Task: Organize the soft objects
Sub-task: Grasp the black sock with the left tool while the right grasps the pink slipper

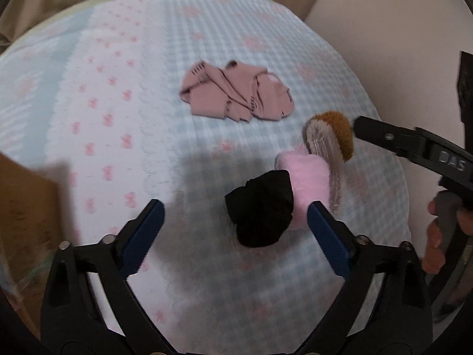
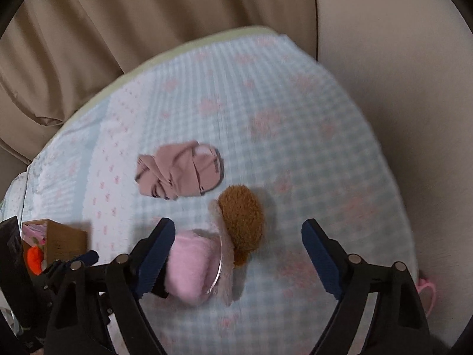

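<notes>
The soft objects lay loose on a blue-checked bedspread [image 1: 236, 29]: a black bundle of fabric [image 1: 261, 208], touching a fluffy pink piece [image 1: 307, 168] on its right, and against that a brown furry earmuff [image 1: 334, 133] on a clear band [image 1: 334, 162]. Farther off, well apart from this cluster, a pair of dusty-pink socks [image 1: 236, 91] lay crumpled flat.

The left gripper [image 1: 235, 236] hung over the black bundle with its jaws spread wide, the bundle between the blue pads [image 1: 145, 236] but nearer the right one, and nothing was pinched. The right gripper [image 2: 238, 254] was likewise spread and empty, low over the pink piece and earmuff, with its left pad close beside the pink fluff; whether it touched was hard to tell through the blur.

At the left edge stood a cardboard box [image 2: 66, 241] that already held something orange [image 2: 35, 259] and a pink patterned item, so it seemed to be the collecting place.

The step in hand looked like the approach to a pick. The next move would call for shifting the left gripper to centre the black bundle, lowering into the cloth, and closing deep enough to gather the limp fabric without snagging the bedspread or the pink piece beside it.
</notes>
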Available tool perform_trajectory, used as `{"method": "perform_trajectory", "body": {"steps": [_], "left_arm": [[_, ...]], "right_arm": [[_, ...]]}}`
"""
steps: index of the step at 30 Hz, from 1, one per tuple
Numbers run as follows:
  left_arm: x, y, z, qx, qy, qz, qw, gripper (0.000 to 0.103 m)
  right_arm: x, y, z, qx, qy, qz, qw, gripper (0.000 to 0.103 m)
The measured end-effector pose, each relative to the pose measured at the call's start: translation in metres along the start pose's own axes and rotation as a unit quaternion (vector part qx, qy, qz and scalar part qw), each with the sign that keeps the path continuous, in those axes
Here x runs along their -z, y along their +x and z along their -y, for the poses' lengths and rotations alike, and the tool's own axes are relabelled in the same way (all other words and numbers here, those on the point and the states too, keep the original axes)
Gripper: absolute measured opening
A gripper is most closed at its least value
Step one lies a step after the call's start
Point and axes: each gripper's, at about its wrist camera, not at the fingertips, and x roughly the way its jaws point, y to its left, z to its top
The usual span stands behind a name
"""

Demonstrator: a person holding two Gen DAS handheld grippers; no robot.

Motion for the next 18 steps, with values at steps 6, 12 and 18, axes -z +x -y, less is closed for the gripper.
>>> {"method": "perform_trajectory", "body": {"steps": [6, 12, 18], "left_arm": [[-0.003, 0.028, -0.002, 0.036, 0.003, -0.018, 0.9992, 0.075], [-0.004, 0.038, 0.005, 0.068, 0.015, -0.033, 0.9970, 0.039], [-0.006, 0.036, 0.010, 0.068, 0.020, -0.038, 0.9967, 0.021]], "right_arm": [[-0.001, 0.039, 0.005, -0.013, 0.013, -0.025, 0.999, 0.073], [0.001, 0.055, 0.003, -0.029, 0.014, -0.044, 0.999, 0.049], [0.003, 0.055, 0.002, -0.019, 0.013, -0.044, 0.999, 0.037]]}}
